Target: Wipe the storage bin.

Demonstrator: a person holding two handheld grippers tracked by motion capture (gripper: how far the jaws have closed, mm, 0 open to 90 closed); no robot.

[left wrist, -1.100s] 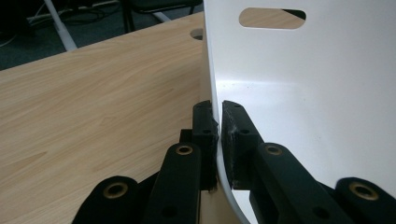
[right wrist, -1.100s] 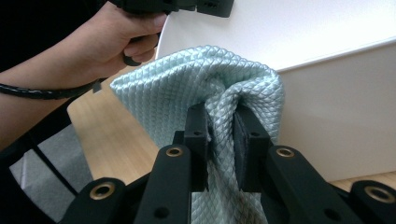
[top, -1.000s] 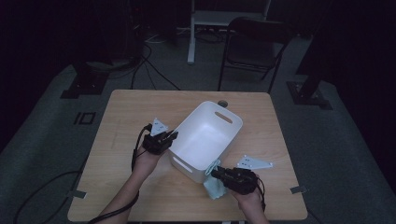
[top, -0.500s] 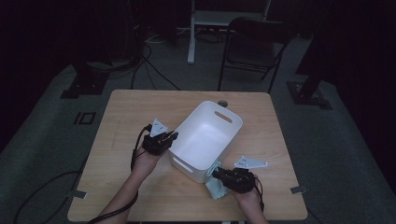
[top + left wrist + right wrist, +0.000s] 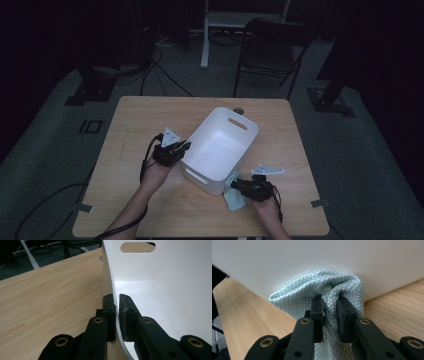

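A white plastic bin (image 5: 220, 150) stands on the wooden worktop (image 5: 135, 125), turned at an angle to its edges. The inside of the bin is bare white; nothing lies in it. It has slot handles cut in its short walls.

The left gripper (image 5: 172, 150) is at the left wall of the bin. In the left gripper view its jaws pinch the thin rim (image 5: 115, 315), one pad outside the wall and one pad inside.

The right gripper (image 5: 244, 186) is low at the near corner of the bin. Its jaws are closed on a pale green cloth (image 5: 322, 290) with a small diamond pattern. The cloth is bunched and presses against the outer wall of the bin, just above the worktop.
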